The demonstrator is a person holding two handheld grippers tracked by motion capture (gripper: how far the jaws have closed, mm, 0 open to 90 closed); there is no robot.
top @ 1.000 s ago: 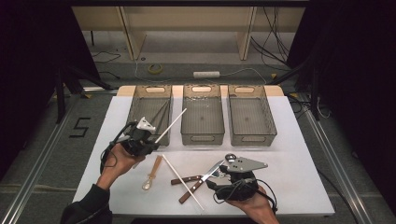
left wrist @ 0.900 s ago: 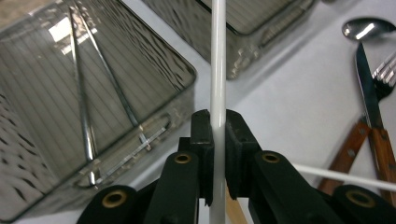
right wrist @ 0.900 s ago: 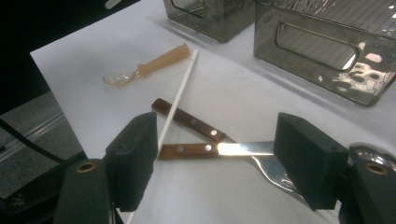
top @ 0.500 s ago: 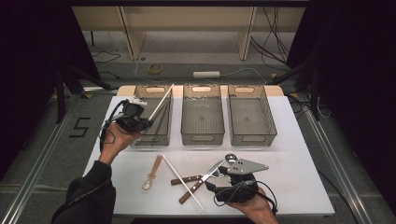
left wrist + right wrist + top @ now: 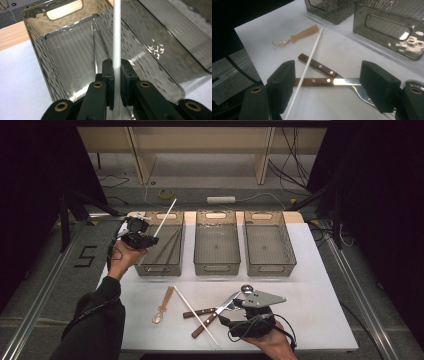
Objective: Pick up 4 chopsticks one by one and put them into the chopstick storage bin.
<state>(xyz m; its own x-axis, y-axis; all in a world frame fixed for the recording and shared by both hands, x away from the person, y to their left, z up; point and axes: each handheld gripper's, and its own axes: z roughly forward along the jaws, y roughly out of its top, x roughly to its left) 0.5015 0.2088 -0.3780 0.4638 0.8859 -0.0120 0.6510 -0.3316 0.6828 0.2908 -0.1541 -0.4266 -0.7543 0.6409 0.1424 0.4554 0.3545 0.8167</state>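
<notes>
White chopstick [image 5: 116, 32] sits clamped between the pads of my left claw [image 5: 116, 72], its long end slanting up and away over the left bin [image 5: 161, 266]. From the high view I have that claw [image 5: 141, 239] hanging at the bin's near left corner, chopstick [image 5: 165, 216] angled toward the far edge. Inside the bin lie two thin metal sticks [image 5: 96, 40], flat on the ribbed floor.

My right claw [image 5: 334, 87] stands wide apart, holding nothing, low over the counter [image 5: 320, 295] near its front edge. Just ahead of its jaws two wood-handled knives [image 5: 319, 75] lie crossed, and a second white chopstick [image 5: 305, 67] rests across their handles. Beyond them a small tan spoon [image 5: 295, 37] lies flat, its handle end just beside the chopstick's tip.

The middle bin [image 5: 216, 245] and right bin [image 5: 270, 245] stand beside the left one in a row.
</notes>
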